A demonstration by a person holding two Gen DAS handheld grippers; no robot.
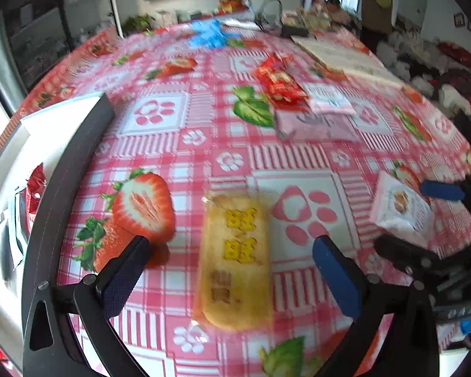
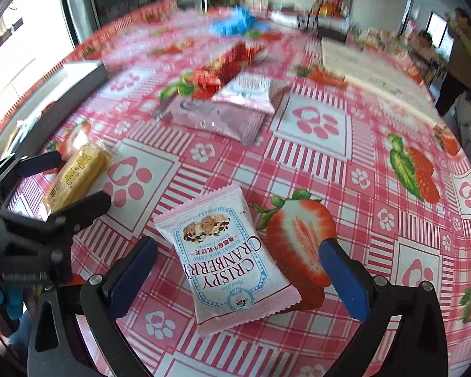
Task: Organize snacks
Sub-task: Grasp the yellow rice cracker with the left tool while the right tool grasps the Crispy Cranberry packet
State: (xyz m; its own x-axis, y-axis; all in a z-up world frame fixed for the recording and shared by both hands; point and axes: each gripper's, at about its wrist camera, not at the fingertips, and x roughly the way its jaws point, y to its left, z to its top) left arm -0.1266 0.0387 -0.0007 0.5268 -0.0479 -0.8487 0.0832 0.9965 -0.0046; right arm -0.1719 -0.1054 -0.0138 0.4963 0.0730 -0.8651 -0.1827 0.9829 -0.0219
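Table under a pink strawberry-print tablecloth (image 1: 204, 144). Dark-walled box (image 1: 75, 144) at the left edge, wrapped snacks inside. Toward the far middle, a cluster: red snack packets (image 1: 279, 81) and pink packets (image 2: 223, 116), overlapping. Near edge: yellow rice cracker pack (image 1: 235, 260) lies flat between the fingers of the left gripper (image 1: 232, 251), jaws spread wide, neither pad touching it. White Crispy Cranberry packet (image 2: 229, 264) lies flat between the fingers of the right gripper (image 2: 238, 251), also spread, no contact. The two grippers sit just beside each other.
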